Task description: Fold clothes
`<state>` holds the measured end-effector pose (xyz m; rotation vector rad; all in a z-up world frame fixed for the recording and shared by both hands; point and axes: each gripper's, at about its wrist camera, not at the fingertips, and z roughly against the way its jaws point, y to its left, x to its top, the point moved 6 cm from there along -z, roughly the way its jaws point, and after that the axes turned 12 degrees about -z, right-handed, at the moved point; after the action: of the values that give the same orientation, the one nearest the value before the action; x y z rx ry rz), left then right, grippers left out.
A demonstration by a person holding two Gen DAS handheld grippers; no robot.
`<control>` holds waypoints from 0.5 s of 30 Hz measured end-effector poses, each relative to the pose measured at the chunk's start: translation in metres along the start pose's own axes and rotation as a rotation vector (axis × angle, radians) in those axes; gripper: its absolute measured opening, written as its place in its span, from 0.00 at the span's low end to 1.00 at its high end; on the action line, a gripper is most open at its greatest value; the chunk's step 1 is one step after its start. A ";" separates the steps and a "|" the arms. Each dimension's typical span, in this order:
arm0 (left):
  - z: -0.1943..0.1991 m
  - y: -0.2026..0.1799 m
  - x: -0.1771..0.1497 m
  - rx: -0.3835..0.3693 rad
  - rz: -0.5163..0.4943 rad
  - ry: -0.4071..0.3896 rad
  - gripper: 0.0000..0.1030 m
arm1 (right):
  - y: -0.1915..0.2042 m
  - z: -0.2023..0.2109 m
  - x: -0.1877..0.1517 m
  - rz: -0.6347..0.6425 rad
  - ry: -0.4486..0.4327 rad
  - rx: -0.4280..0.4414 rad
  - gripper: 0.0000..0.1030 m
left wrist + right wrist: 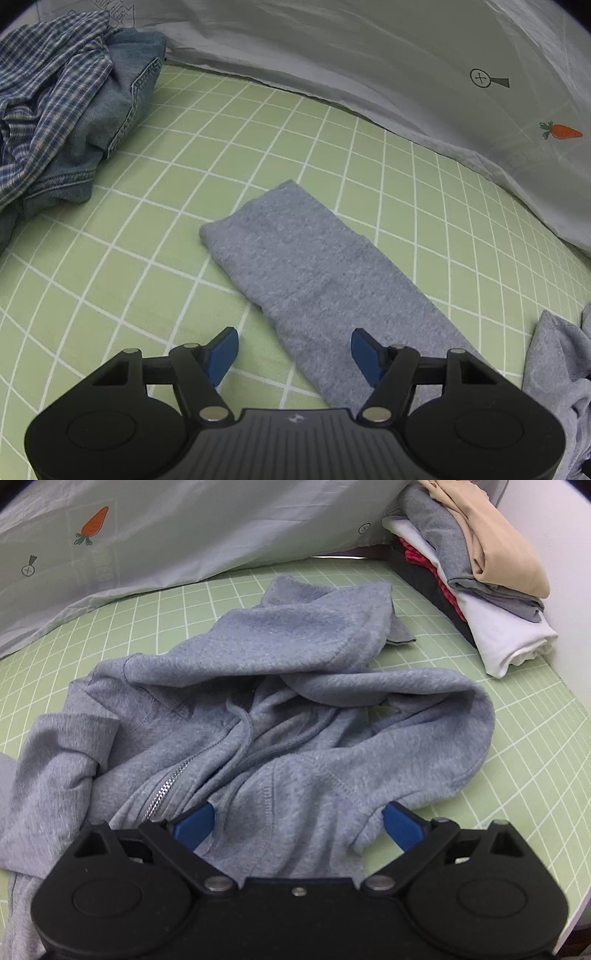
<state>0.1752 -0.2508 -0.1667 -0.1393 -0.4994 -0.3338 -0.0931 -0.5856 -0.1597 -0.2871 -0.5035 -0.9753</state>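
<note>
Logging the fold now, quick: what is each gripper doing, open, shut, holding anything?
Left gripper: open, holding nothing, above the sleeve.
Right gripper: open, jaws spread over the grey hoodie, gripping nothing.

We see a grey zip hoodie (280,709) lying rumpled on the bed, zipper partly open, its sleeve (314,273) stretched flat, apparently smoothed.

Light green bed sheet (155,258) with a white grid. Behind it, pale grey-white bedding (369,55) printed with an orange carrot (561,132) and small circled-cross marks. Soft, even lighting throughout.
</note>
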 end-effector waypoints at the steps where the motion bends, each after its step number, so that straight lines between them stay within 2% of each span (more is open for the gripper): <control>1: 0.000 -0.001 0.000 0.015 -0.019 -0.003 0.58 | 0.001 0.000 -0.001 0.009 0.005 -0.006 0.96; 2: 0.000 -0.001 0.000 0.032 -0.038 -0.010 0.47 | 0.001 -0.001 -0.002 0.018 0.009 -0.012 0.96; 3: 0.000 -0.002 0.000 0.047 -0.056 -0.020 0.29 | 0.002 -0.001 -0.003 0.025 0.011 -0.016 0.96; 4: 0.001 -0.002 0.000 0.061 -0.074 -0.030 0.16 | 0.002 -0.001 -0.003 0.031 0.012 -0.020 0.96; 5: 0.001 -0.001 -0.001 0.062 -0.075 -0.039 0.12 | 0.003 0.000 -0.003 0.037 0.013 -0.022 0.96; 8: 0.001 0.009 -0.003 0.020 -0.015 -0.059 0.08 | 0.006 0.001 -0.004 0.059 0.011 -0.024 0.96; 10: 0.002 0.017 -0.004 0.018 0.000 -0.068 0.07 | 0.007 0.003 -0.005 0.069 0.011 -0.019 0.96; 13: 0.008 0.037 -0.008 0.067 0.017 -0.074 0.06 | 0.009 0.006 -0.007 0.076 0.014 -0.004 0.96; 15: 0.014 0.064 -0.011 0.113 0.074 -0.074 0.06 | 0.009 0.007 -0.008 0.077 0.015 0.001 0.96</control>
<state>0.1824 -0.1848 -0.1633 -0.0603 -0.5838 -0.2281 -0.0911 -0.5717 -0.1577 -0.2957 -0.4764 -0.9020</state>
